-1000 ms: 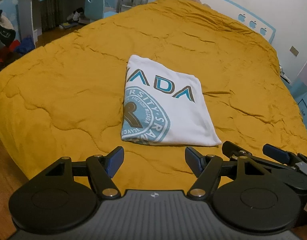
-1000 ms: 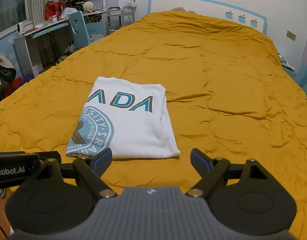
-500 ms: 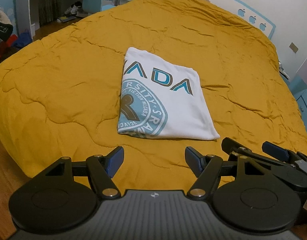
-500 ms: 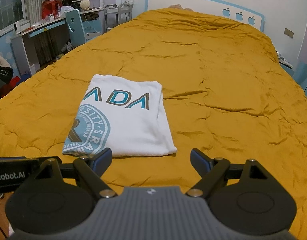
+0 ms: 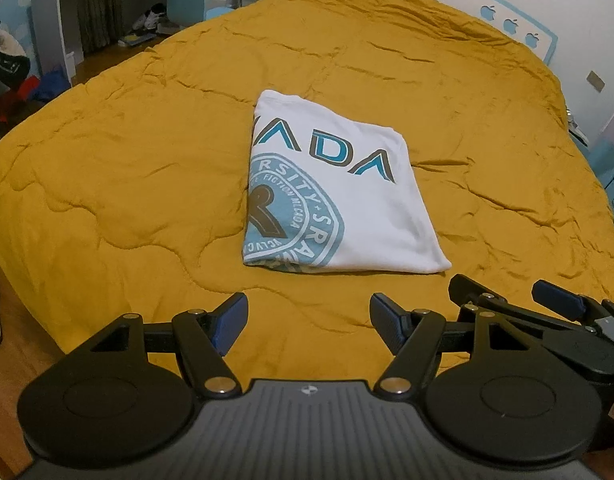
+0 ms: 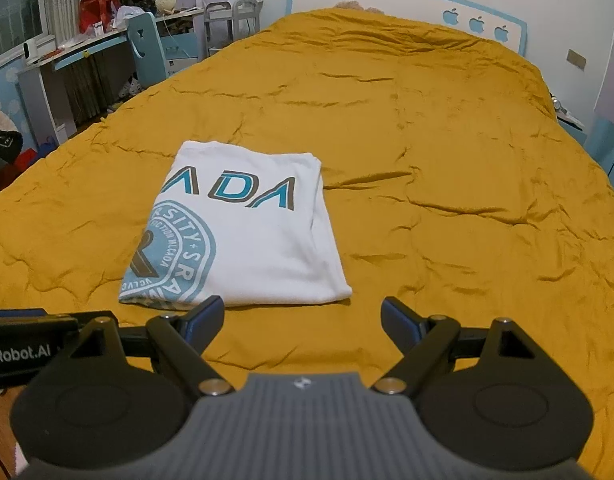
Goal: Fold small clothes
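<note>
A: Where is the shirt (image 5: pixel 339 200) lying right now?

B: It is lying folded into a neat rectangle on the quilt (image 5: pixel 127 168) covering the bed, a little ahead of both of your grippers. The blue-and-brown lettering and part of a round blue badge are facing up.

A: And what are your grippers doing?

B: You are holding your left gripper (image 5: pixel 308 322) over the near edge of the bed, with its blue-padded fingers (image 5: pixel 229 322) standing wide apart and nothing sitting between them. It is hanging short of the shirt, not touching it.

A: Is the right one doing the same?

B: Yes. Your right gripper (image 6: pixel 302 322) is also spread wide and carrying nothing. In its own view, its left finger (image 6: pixel 205 316) is overlapping the near hem of the shirt, but I cannot tell whether it is touching the cloth. From the left wrist view, the right gripper (image 5: pixel 507 300) is showing just beside the left one, at the lower right, also apart from the shirt.

A: What is sitting around the bed?

B: A white headboard (image 6: pixel 407 0) with a blue border and three apple shapes is standing at the far end. A desk (image 6: pixel 79 52) with a blue chair (image 6: pixel 147 44) is standing off to the left, with cluttered shelves behind it. Wooden floor (image 5: pixel 7 380) is showing at the lower left.
</note>
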Demonstrator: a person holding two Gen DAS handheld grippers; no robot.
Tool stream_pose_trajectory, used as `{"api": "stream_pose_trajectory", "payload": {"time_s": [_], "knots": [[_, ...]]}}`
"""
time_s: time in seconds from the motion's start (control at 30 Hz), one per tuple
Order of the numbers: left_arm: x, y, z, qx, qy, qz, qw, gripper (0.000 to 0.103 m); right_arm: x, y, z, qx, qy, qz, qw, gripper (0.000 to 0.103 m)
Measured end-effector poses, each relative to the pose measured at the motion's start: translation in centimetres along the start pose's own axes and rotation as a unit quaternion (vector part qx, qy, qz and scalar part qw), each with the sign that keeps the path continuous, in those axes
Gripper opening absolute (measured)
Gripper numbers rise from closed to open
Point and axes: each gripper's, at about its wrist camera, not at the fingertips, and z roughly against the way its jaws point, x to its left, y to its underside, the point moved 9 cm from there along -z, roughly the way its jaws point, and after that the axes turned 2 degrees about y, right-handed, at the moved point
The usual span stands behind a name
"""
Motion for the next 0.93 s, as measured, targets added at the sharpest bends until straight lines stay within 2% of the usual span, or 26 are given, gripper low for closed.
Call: {"api": "stream_pose_trajectory", "payload": {"time_s": [0.47, 0.93], "knots": [[0.05, 0.15, -0.41, 0.014, -0.001, 0.009, 0.9999, 0.082, -0.07, 0.14, -0.28, 0.006, 0.003, -0.001, 1.0, 0.081], [0.1, 0.09, -0.64, 0.01, -0.004, 0.001, 0.9999, 0.082, -0.12, 0.19, -0.48, 0.01, 0.006, -0.003, 1.0, 0.081]]}}
